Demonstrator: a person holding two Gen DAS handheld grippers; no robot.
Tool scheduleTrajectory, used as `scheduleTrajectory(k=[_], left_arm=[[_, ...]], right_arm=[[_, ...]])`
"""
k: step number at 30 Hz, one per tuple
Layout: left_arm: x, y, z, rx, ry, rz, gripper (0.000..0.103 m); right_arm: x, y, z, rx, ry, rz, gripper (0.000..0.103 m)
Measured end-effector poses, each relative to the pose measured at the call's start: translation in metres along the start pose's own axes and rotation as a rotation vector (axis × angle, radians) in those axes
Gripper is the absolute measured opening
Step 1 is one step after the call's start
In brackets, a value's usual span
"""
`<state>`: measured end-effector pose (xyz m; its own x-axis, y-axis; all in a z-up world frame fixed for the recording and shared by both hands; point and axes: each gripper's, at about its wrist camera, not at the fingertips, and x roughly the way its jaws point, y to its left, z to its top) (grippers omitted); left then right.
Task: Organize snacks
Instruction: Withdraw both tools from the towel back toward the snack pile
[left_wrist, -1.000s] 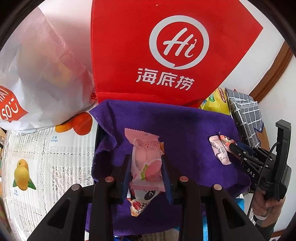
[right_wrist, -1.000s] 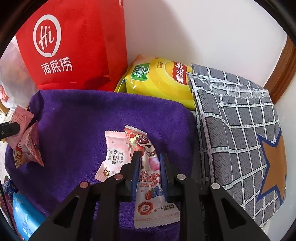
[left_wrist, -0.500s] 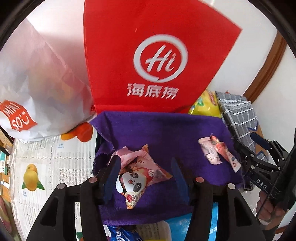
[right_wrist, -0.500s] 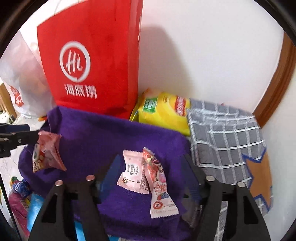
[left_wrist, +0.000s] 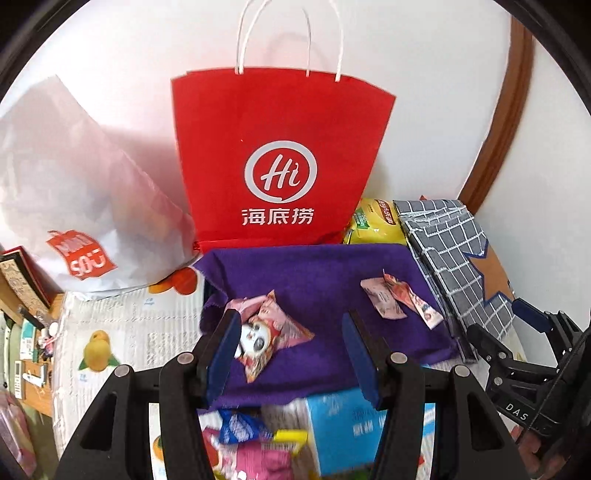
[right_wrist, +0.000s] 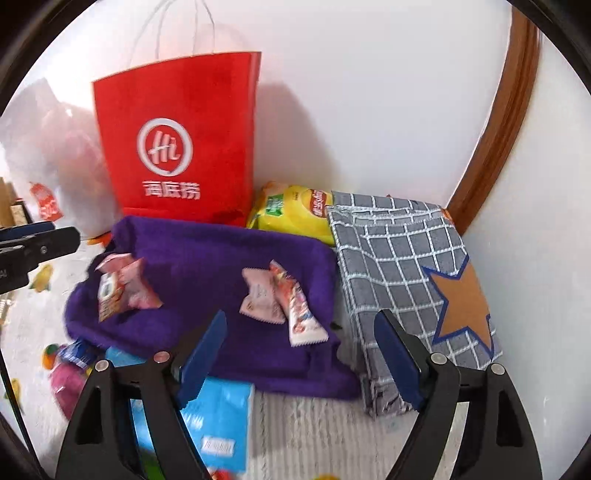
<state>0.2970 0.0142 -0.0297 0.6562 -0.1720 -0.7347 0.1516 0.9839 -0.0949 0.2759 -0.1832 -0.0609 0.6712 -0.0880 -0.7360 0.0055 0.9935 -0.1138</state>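
Note:
A purple cloth lies on the table. On its left part rest two pink snack packets, one with a panda face. On its right part lie a pale pink packet and a pink-red Lotso packet. My left gripper is open and empty, raised near the panda packet. My right gripper is open and empty, raised near the cloth's front right; it also shows in the left wrist view.
A red paper bag stands behind the cloth, a white plastic bag to its left. A yellow chip bag and a grey checked cloth lie at right. A blue box and loose snacks lie in front.
Both grippers opened, let go of their snack packets onto the purple cloth, and pulled back and up. The packets now lie loose on the cloth.

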Motion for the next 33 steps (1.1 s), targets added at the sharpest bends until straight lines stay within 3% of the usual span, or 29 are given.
scheduleTrajectory(k=[7, 16, 19, 25, 29, 33], left_arm=[[-0.038, 0.008, -0.04, -0.016, -0.018, 0.028, 0.055], [-0.05, 0.025, -0.094, -0.059, 0.019, 0.051, 0.055], [-0.046, 0.035, -0.11, -0.09, 0.048, 0.047, 0.055], [-0.044, 0.051, -0.136, -0.136, 0.068, 0.029, 0.055], [-0.044, 0.058, -0.144, -0.16, 0.081, 0.01, 0.056], [-0.047, 0.06, -0.153, -0.156, 0.069, 0.007, 0.061]], right_arm=[[-0.026, 0.0, -0.034, 0.03, -0.04, 0.036, 0.082], [-0.034, 0.012, -0.081, -0.011, 0.009, 0.086, 0.082], [-0.03, 0.017, -0.099, -0.013, 0.039, 0.135, 0.082], [-0.023, 0.033, -0.126, -0.032, 0.085, 0.227, 0.062], [-0.03, 0.049, -0.136, -0.04, 0.074, 0.352, 0.061], [-0.034, 0.064, -0.144, -0.068, 0.057, 0.402, 0.064]])
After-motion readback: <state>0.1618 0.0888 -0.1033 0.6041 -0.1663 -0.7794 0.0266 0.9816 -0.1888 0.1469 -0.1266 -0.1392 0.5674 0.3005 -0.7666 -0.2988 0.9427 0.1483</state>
